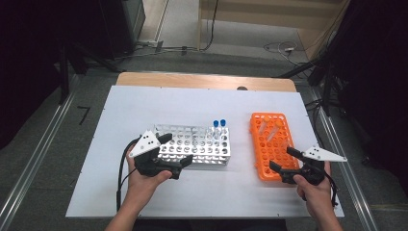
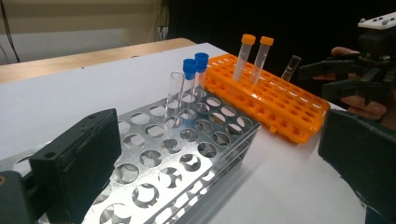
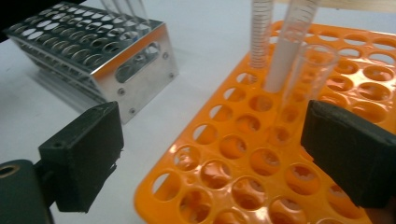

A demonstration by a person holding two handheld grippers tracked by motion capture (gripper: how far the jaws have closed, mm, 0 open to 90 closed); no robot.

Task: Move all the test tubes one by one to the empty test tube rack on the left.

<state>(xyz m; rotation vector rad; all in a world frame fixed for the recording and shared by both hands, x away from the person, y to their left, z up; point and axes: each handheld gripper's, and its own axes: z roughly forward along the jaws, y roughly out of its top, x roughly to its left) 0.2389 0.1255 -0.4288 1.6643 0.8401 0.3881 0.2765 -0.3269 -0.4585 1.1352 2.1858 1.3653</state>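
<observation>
A silver metal tube rack (image 1: 192,144) stands mid-table, with two blue-capped tubes (image 1: 219,126) at its far right corner and a clear uncapped tube (image 2: 175,93) beside them. To its right lies an orange rack (image 1: 272,144) holding two orange-capped tubes (image 2: 252,56) and a clear uncapped tube (image 2: 290,70). My left gripper (image 1: 176,150) hovers open over the metal rack's near left end, nothing between its jaws. My right gripper (image 1: 282,159) stands open over the orange rack's near right corner, its jaws pointing toward the three tubes (image 3: 289,46) and a short way from them.
Both racks rest on a white board (image 1: 144,106) laid over a wooden table (image 1: 202,79). Most holes of both racks hold nothing. Cables lie on the floor beyond the table, and dark equipment stands at both sides.
</observation>
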